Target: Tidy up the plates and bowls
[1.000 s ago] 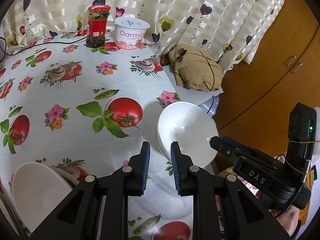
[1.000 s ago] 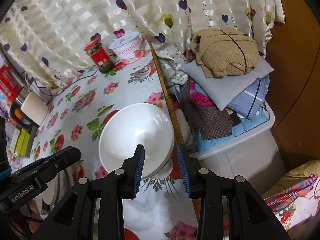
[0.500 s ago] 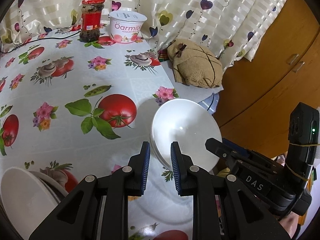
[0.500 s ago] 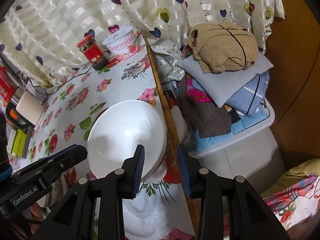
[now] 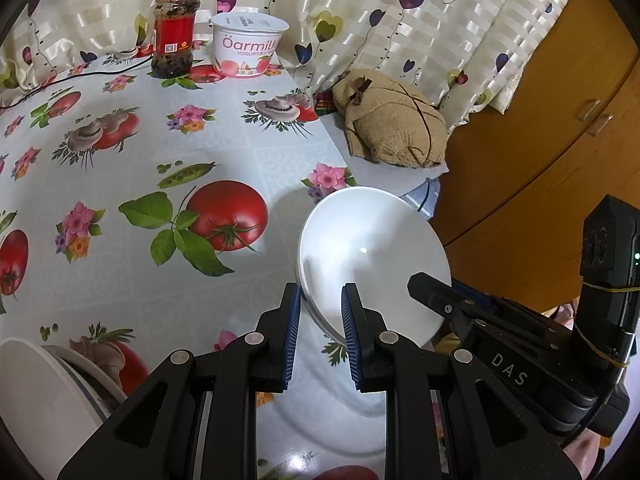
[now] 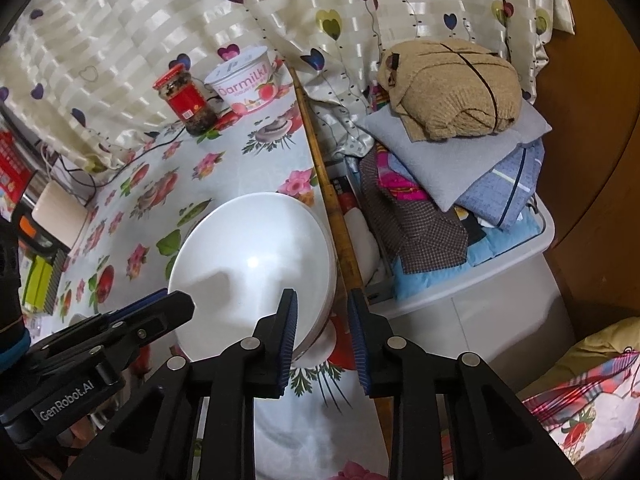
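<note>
The stacked white bowls (image 6: pixel 256 268) sit tilted at the surface's (image 5: pixel 160 152) right edge. The right claw (image 6: pixel 322 328) is closing on their rim — the left claw (image 5: pixel 318 328) straddles it, narrow; seat both pads squarely before lifting.

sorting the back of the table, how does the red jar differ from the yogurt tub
The red jar is taller and narrower, glass with dark contents and a red lid; the yogurt tub is squat, wide, white, with a flat foil-like top. Both stand upright, side by side, before the curtain.
</note>
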{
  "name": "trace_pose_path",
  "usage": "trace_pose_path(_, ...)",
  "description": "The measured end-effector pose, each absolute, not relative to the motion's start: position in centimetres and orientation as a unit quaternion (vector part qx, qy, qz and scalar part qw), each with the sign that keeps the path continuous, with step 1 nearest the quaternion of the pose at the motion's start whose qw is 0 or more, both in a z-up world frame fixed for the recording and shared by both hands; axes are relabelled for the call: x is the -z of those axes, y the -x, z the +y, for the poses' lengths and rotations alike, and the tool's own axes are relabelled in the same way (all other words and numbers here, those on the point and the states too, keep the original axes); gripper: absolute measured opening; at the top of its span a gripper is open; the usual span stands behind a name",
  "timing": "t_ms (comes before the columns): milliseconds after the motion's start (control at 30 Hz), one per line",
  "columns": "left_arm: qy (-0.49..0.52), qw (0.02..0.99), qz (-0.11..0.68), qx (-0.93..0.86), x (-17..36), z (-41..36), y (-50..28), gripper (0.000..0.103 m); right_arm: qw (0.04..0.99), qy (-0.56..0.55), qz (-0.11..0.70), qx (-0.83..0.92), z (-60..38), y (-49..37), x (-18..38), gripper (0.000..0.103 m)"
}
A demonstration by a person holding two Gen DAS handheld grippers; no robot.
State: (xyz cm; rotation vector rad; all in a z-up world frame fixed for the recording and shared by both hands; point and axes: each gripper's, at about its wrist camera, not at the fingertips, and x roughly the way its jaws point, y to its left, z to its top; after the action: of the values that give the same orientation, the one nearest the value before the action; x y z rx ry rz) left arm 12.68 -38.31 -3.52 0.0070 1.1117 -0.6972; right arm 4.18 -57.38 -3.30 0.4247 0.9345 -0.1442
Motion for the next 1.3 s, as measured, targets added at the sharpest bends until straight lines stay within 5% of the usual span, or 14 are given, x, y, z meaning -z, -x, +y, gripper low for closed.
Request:
trace_pose_path(667, -0.009, 0.8, 0.503, 0.328, 2.1, -37.8, -11.8, 0.022, 0.872, -0.201, 0.442, 0.066, -57.2, -3.9, 2.9, 0.02)
trace_pose_path(1300, -0.001, 0.832, 0.453, 0.321, -4.1, -32.9, -8.8, 0.022, 0.898, -0.175, 0.402, 0.048, -53.0, -0.9, -3.1, 0.02)
